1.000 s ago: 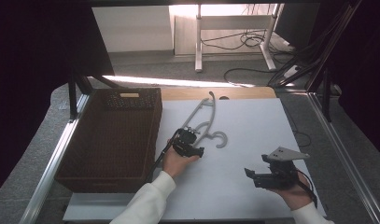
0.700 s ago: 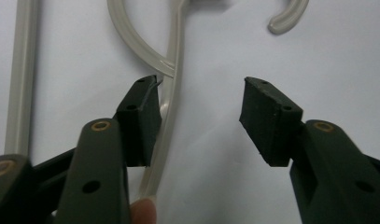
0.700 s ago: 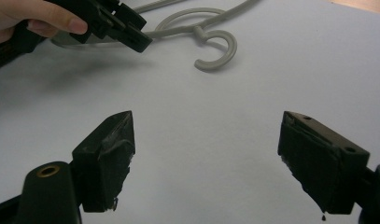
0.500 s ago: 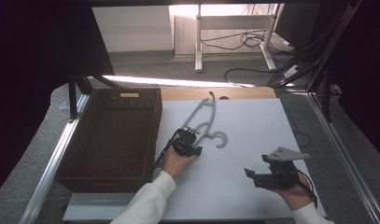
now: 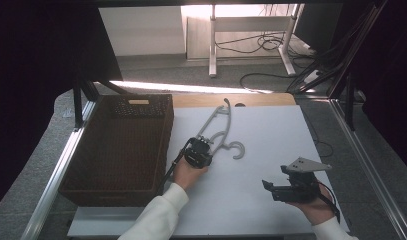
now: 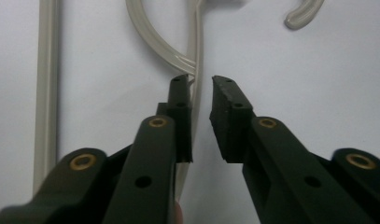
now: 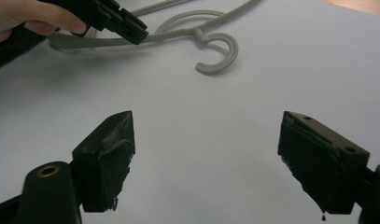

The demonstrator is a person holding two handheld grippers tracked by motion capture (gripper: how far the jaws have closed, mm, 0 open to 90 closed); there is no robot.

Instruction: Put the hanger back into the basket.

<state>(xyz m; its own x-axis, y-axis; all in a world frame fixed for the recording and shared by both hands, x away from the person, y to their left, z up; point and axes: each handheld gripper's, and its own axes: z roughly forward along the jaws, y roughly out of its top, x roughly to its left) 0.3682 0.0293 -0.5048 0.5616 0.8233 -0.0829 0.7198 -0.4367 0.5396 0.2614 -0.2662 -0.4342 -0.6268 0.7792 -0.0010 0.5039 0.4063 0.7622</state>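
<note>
- One hanger [image 5: 218,131] lies just right of the one basket [image 5: 122,145].
- Left gripper [image 6: 199,93], jaws just closing, nearly shut around the hanger's bar.
- Right gripper [image 7: 204,154] gapes wide, holding nothing.

Bright backlight, dark edges, blurred foreground

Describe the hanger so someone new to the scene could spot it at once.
Start at the white tabletop and look just right of the dark wicker basket. The pale grey plastic hanger lies flat there, hook toward the person. It is the single light, thin curved thing, with the left gripper around one arm.
</note>
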